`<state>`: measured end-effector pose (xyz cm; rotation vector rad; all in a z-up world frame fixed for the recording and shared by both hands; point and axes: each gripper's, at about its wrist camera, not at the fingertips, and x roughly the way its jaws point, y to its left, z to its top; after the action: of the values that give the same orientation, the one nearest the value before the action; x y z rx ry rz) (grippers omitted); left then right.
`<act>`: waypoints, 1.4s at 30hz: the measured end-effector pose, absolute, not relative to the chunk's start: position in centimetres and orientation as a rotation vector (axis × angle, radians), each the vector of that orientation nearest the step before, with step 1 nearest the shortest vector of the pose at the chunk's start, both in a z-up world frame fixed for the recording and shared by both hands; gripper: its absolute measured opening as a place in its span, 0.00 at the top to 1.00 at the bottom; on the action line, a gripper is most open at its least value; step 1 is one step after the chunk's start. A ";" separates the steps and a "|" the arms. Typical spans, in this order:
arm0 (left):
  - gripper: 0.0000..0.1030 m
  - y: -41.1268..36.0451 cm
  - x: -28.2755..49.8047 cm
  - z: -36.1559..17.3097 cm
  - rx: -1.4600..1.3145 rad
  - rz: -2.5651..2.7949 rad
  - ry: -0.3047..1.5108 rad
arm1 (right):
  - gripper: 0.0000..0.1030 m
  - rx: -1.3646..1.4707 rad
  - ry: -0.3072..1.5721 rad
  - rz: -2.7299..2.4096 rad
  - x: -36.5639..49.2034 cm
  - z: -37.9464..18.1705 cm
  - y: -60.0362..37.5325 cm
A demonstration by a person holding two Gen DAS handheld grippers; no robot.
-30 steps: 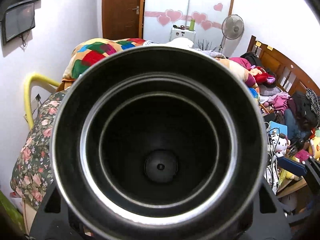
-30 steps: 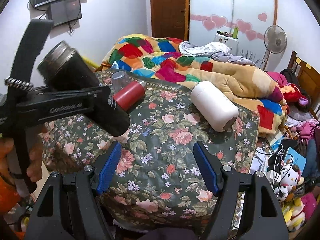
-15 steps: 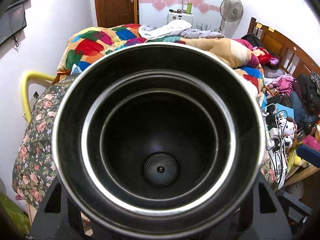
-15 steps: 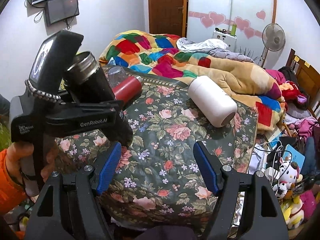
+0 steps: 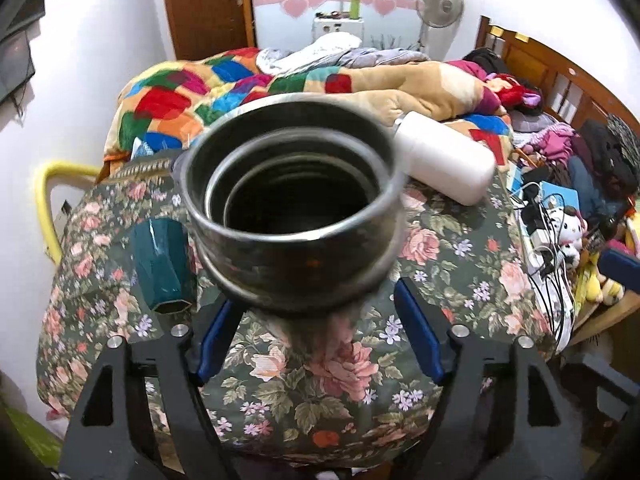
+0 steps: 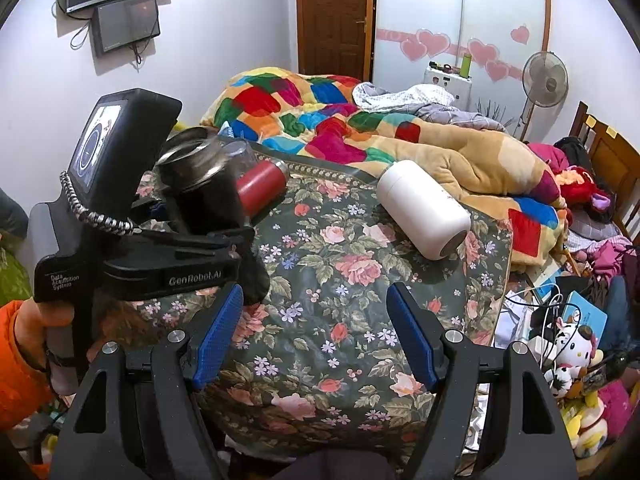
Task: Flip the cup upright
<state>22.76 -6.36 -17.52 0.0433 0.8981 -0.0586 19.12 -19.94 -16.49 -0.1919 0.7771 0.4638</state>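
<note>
**Mia:** Left gripper (image 6: 240, 256), is it holding the black cup (image 5: 292, 208)?

**Ben:** I think so. In the right camera the cup sits in its black arms, at about 9 o'clock. But in the left camera the blue pads (image 5: 420, 332) stand wide apart and the cup looks blurry. So I cannot tell if the grip is tight or letting go.

**Mia:** Where is the cup now?

**Ben:** Over the flowery blanket (image 5: 320, 380). Its open mouth points up and tips a bit toward 10 o'clock in the right camera. Its bottom is low, near the blanket. I cannot see if it touches.

**Mia:** And the right gripper (image 6: 316, 340)?

**Ben:** It is wide open with nothing in it. It hangs over the blanket at 6 o'clock.

**Mia:** What could go wrong?

**Ben:** The blanket is soft and bumpy. If the cup gets let go while it leans, it could fall over again. It is tall and thin, so it tips easily.

**Mia:** Could it hit something?

**Ben:** Yes. The red cup (image 6: 262, 188) lies just behind it, and a clear cup (image 6: 240, 156) is there too. The teal cup (image 5: 162, 264) lies close at 9 o'clock in the left camera. If the black cup falls, it may roll into them.

**Mia:** And the white bottle (image 6: 424, 208)?

**Ben:** That lies on its side at 2 o'clock, well apart. It is safe.
</note>
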 end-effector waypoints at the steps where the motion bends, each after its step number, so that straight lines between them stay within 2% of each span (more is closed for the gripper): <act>1: 0.25 -6.2 22.3 -17.0 0.045 -0.063 0.886 | 0.31 -0.190 0.770 0.464 18.9 -16.2 -19.9; 8: 0.24 -4.1 17.6 -11.0 -0.021 -0.072 0.732 | 0.31 -0.162 0.687 0.468 16.8 -12.9 -20.2; 15: 0.23 -2.7 9.4 -2.7 -0.007 -0.020 0.423 | 0.31 -0.088 0.512 0.459 13.4 -7.6 -20.9; 19: 0.22 -2.7 5.1 0.0 -0.001 -0.018 0.288 | 0.31 -0.031 0.391 0.460 10.6 -4.5 -21.3; 25: 0.18 -2.7 -0.1 1.9 -0.020 -0.010 0.157 | 0.23 0.003 0.211 0.442 6.2 -1.6 -21.2; 27: 0.08 -2.8 -1.2 2.1 -0.020 0.001 0.124 | 0.19 0.003 0.162 0.429 4.8 -1.1 -21.1; 30: 0.01 -2.9 -2.6 2.2 -0.025 0.019 0.091 | 0.14 0.006 0.112 0.408 3.3 -0.9 -20.7; 35: 0.00 -2.9 -3.5 1.9 -0.028 0.034 0.091 | 0.00 0.007 0.090 0.370 2.9 -1.2 -20.2; 42: 0.00 -2.9 -3.8 1.1 -0.044 0.040 0.117 | 0.00 0.003 0.116 0.348 2.5 -1.8 -20.2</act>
<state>-3.82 -2.88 1.13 -0.0439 0.1166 0.0397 2.50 -20.18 -1.83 0.0034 0.1157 0.3482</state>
